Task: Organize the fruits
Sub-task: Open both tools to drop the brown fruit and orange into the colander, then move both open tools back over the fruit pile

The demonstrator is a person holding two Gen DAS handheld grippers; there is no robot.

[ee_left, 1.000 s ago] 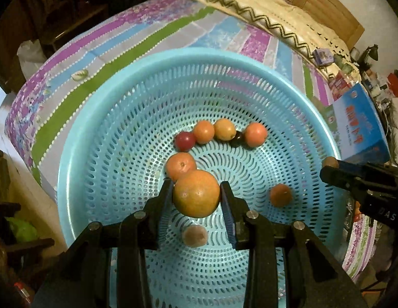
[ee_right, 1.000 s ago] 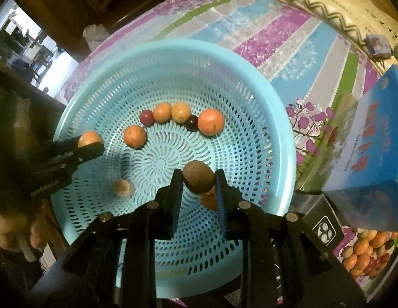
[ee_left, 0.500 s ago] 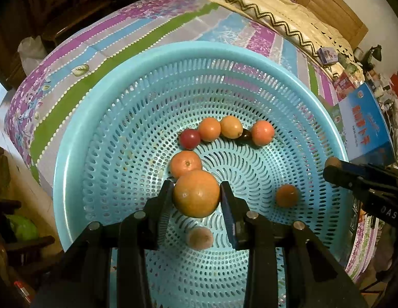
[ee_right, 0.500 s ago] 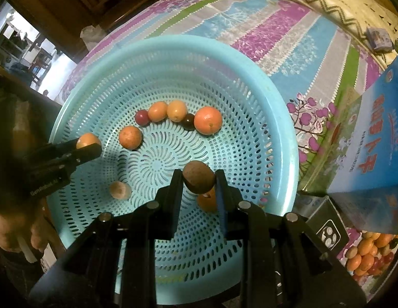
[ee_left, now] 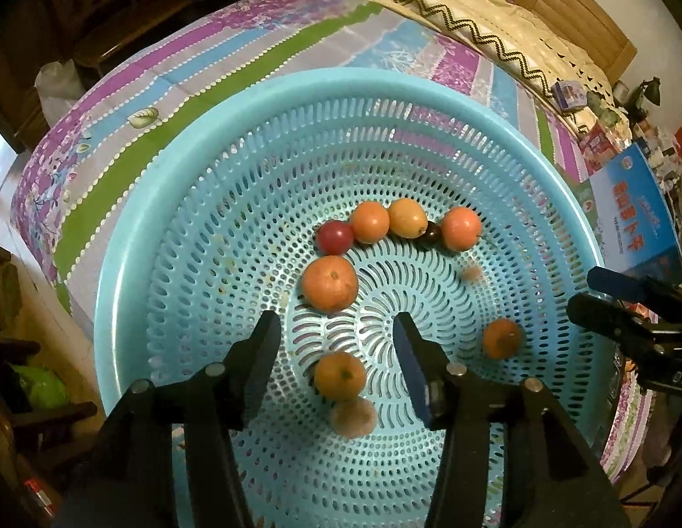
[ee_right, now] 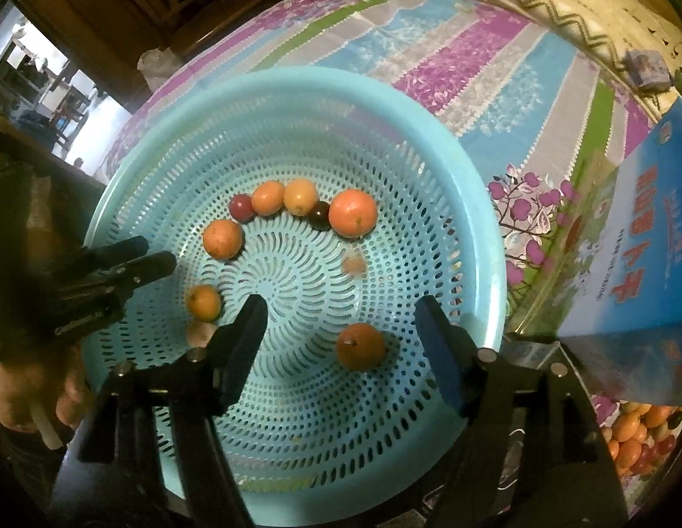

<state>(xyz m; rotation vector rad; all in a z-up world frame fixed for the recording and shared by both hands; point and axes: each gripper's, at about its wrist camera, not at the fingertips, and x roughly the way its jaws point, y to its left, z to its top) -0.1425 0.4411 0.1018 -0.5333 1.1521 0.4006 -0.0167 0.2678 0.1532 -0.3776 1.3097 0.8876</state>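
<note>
A round blue perforated basket sits on a striped cloth. Several orange, red and dark fruits lie in an arc at its far side. My left gripper is open above the basket; a released orange lies below it beside a blurred brownish fruit. My right gripper is open and empty; an orange lies under it, and a small blurred brown fruit shows on the basket floor. Each gripper shows in the other's view: the right one, the left one.
A blue printed box stands right of the basket. A container of more fruits shows at the lower right. A cream zigzag-edged blanket and a wooden headboard lie beyond the cloth. A hand holds the left gripper.
Both grippers have opened. The left one let go of the large orange, which dropped into the basket. The right one let go of the brown fruit, which fell onto the basket floor.
</note>
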